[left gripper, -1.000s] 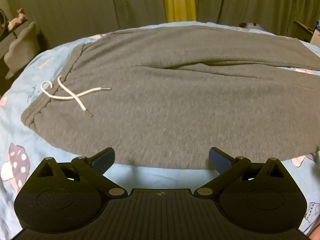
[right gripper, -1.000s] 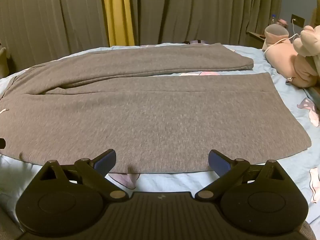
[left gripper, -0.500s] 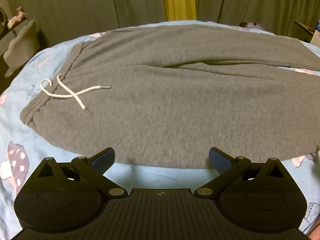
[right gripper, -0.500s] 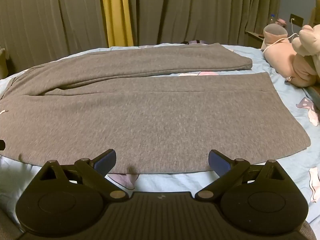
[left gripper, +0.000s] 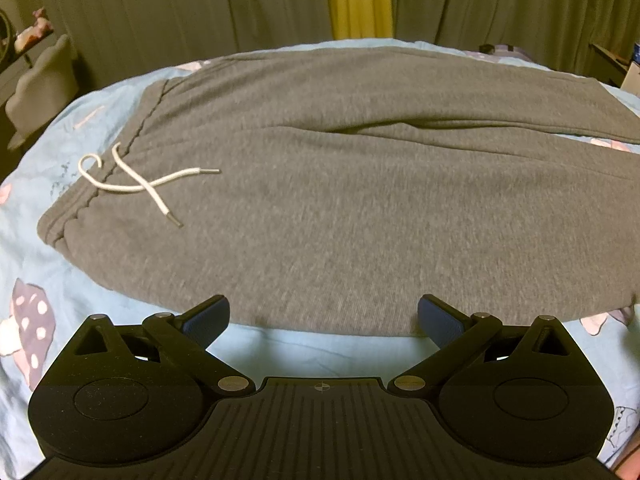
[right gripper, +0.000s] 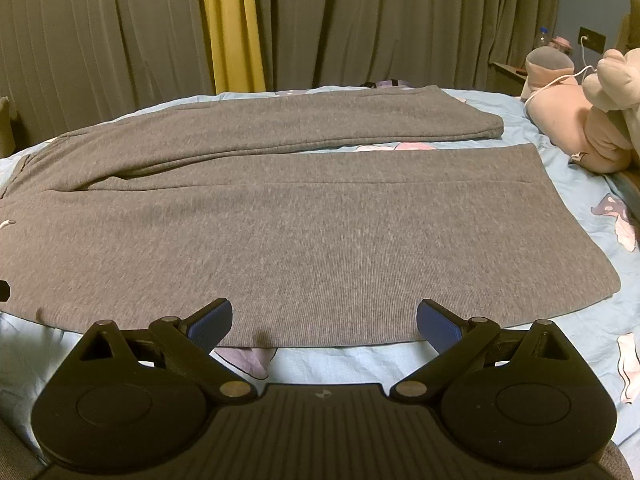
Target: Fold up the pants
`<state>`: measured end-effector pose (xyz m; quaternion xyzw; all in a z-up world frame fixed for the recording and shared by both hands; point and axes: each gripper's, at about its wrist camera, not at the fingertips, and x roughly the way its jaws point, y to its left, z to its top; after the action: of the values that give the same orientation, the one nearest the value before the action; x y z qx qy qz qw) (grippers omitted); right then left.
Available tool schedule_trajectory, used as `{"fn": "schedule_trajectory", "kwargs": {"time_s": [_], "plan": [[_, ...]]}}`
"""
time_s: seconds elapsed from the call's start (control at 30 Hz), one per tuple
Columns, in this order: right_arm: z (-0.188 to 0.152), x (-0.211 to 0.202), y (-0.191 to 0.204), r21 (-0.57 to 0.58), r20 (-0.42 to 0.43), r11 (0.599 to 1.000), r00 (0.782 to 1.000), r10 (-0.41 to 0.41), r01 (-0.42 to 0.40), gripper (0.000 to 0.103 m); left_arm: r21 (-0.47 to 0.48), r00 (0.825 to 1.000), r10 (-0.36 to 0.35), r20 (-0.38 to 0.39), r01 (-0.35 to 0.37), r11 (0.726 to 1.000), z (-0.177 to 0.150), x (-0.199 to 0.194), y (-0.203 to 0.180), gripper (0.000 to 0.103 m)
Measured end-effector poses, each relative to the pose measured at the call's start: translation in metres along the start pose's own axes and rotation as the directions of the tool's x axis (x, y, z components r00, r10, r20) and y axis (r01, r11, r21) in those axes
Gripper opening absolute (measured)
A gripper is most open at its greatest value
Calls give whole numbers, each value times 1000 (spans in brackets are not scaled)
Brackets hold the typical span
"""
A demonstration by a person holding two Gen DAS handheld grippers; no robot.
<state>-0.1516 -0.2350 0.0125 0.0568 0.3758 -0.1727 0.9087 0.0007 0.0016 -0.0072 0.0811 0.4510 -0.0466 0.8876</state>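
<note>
The grey pants (left gripper: 360, 200) lie spread flat on the bed (left gripper: 80, 280), unfolded, with the two legs side by side and a strip of sheet showing between them toward the cuffs. The waistband (left gripper: 92, 200) sits at the left end of the pants, its white drawstring (left gripper: 136, 184) lying loose on the cloth. The far leg (right gripper: 320, 120) ends short of the near leg (right gripper: 360, 240), beside a plush toy (right gripper: 580, 128).

The left tongs (left gripper: 323, 316) hover at the near edge of the pants toward the waistband, spread wide and holding nothing. The right tongs (right gripper: 324, 320) hover at the near edge of the near leg, likewise spread and empty.

Judgement: no fold is made yet; the step in hand is the approach for the first grasp. The next move likely calls for both tongs to pinch the near edge and carry the near leg over onto the far leg.
</note>
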Motion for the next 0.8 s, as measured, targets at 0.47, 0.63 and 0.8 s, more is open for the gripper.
{"fn": "schedule_trajectory", "kwargs": {"time_s": [0.47, 0.63, 0.8], "plan": [[-1, 1, -1, 0, 1, 1000, 1000, 0, 0, 99, -1, 1000, 0, -4, 0, 1000, -1, 0, 0, 103], [-1, 0, -2, 1, 1, 1000, 1000, 0, 0, 99, -3, 1000, -2, -8, 2, 1000, -1, 0, 0, 103], [-1, 1, -2, 2, 2, 1000, 1000, 0, 0, 99, -3, 1000, -1, -9, 1, 1000, -1, 0, 0, 103]]}}
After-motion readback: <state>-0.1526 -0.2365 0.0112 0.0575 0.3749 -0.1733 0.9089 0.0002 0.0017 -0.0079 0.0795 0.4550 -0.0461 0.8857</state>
